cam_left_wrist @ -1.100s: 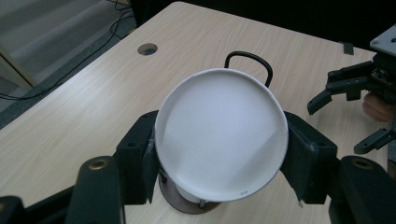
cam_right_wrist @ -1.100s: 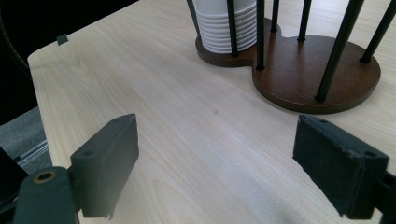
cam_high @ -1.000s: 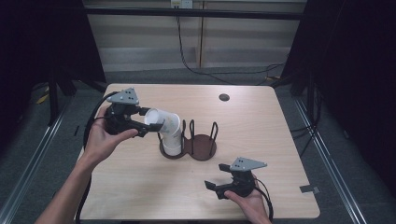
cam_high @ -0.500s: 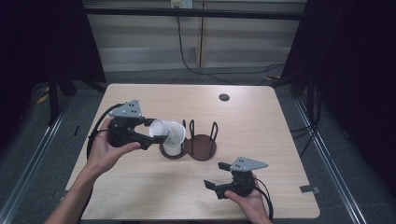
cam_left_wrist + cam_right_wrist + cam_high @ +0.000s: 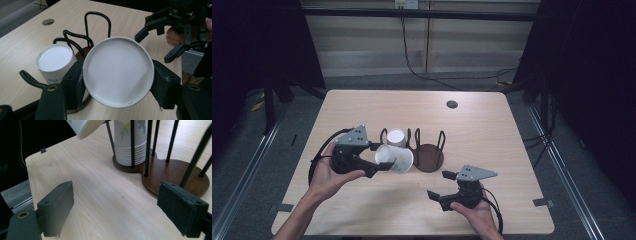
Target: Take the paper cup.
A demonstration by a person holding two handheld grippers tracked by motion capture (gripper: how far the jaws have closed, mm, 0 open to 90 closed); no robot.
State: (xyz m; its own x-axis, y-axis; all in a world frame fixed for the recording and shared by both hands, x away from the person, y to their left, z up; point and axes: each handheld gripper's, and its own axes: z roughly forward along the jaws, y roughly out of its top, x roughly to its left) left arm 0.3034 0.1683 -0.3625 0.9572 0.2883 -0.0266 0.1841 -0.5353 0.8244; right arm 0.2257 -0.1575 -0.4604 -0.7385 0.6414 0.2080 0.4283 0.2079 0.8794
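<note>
Your left gripper [image 5: 379, 162] has its fingers [image 5: 163, 82] clenched on a white paper cup [image 5: 393, 158], one pad on each side of the wall near the base. The cup is held tipped on its side just off the bench [image 5: 492, 130], its flat bottom facing the left gripper view and its open mouth turned toward the rack [image 5: 428, 156]. It sits just beside the stack [image 5: 396, 138] of nested cups standing upright in the rack's left bay; whether it touches the stack cannot be told. The rack's right bay, a brown disc ringed by black wire loops, holds nothing. Your right gripper [image 5: 443, 186] rests low near the front edge, well apart from the rack, its fingers [image 5: 56, 206] released and spread wide over bare wood. A small dark hole [image 5: 452, 104] lies toward the far side.
</note>
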